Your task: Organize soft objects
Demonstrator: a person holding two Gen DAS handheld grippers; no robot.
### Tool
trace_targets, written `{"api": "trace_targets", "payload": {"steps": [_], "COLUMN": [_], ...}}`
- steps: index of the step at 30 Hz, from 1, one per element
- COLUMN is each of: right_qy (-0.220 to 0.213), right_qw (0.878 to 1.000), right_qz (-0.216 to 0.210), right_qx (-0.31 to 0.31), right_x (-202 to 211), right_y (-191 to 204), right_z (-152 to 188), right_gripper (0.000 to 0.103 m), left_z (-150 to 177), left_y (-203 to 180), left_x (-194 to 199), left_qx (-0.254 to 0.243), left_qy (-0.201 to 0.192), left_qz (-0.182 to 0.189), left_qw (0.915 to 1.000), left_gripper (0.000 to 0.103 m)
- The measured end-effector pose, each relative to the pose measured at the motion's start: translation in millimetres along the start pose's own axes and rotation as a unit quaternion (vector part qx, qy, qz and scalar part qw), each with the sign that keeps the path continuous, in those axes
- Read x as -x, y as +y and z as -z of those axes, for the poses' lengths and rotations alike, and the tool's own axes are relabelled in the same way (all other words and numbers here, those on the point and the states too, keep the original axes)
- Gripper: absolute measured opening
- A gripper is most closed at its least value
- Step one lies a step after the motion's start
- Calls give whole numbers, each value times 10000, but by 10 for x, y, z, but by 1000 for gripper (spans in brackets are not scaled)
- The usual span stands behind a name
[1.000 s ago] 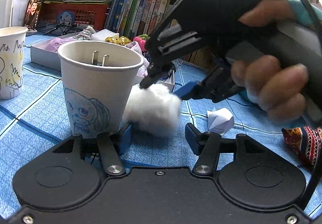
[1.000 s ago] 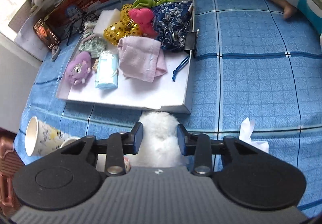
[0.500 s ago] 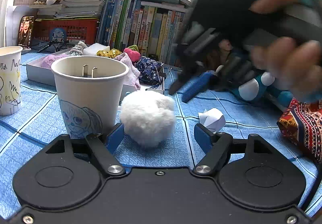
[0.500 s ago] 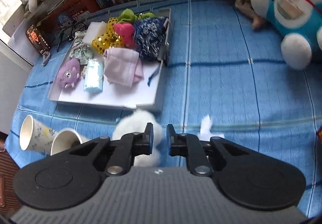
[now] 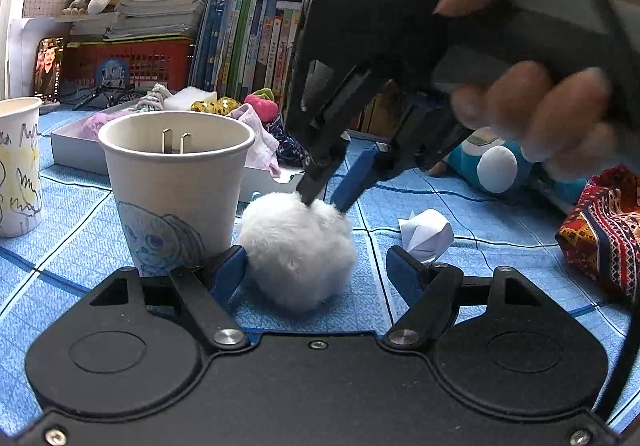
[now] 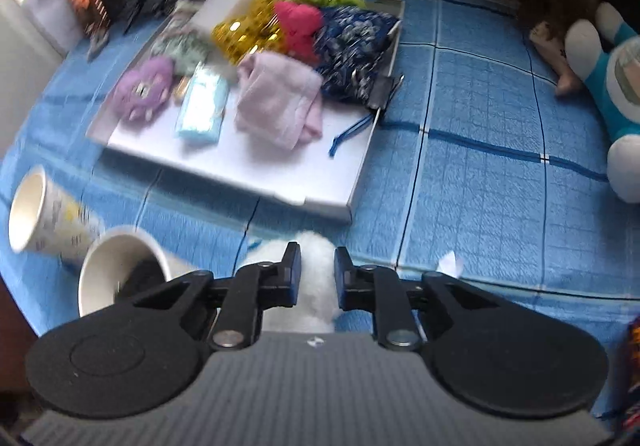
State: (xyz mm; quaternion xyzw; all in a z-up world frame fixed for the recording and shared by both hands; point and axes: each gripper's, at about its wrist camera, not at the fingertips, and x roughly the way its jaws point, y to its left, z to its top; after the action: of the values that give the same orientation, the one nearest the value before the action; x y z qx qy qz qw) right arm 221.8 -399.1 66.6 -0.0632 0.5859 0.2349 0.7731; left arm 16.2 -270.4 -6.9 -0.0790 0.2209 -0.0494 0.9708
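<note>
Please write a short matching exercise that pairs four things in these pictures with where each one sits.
Things:
1. white pompom
2. pink towel
3. crumpled paper
4. plug prongs

Places:
A. inside the paper cup
B. in the white tray
C. between the fingertips of the right gripper
D. loose on the blue cloth, right of the pompom

Pairs: 1-C, 2-B, 3-D, 4-A

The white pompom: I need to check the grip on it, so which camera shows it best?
The left wrist view. There the whole pompom sits on the blue cloth with the right tool pressing into its top. The right wrist view shows only a strip of it between that tool's fingers, and blurred.
</note>
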Motion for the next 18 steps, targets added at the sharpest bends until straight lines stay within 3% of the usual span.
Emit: {"api": "trace_targets", "payload": {"steps": [6, 11, 13, 18], "right_qy": [255, -106, -29, 120], "right_qw": [9995, 9980, 9987, 9994], "right_qz": [66, -266, -125, 92], "right_qx": [189, -571, -496, -300], "right_x": [27, 38, -63, -332], "right_y": [-20, -202, -118, 37], "right_z": [119, -55, -136, -224], "right_gripper": [21, 26, 41, 50], "left_z": [-10, 7, 0, -2], "left_y": [6, -7, -4, 6], "left_x": [-8, -23, -37, -47], "left_qx": [33, -8, 3, -29], "left_qy": [14, 43, 55, 78], "left_qz": [27, -5, 14, 103], "left_qw": [10000, 10000, 10000, 9999], "left_gripper": [77, 77, 77, 77]}}
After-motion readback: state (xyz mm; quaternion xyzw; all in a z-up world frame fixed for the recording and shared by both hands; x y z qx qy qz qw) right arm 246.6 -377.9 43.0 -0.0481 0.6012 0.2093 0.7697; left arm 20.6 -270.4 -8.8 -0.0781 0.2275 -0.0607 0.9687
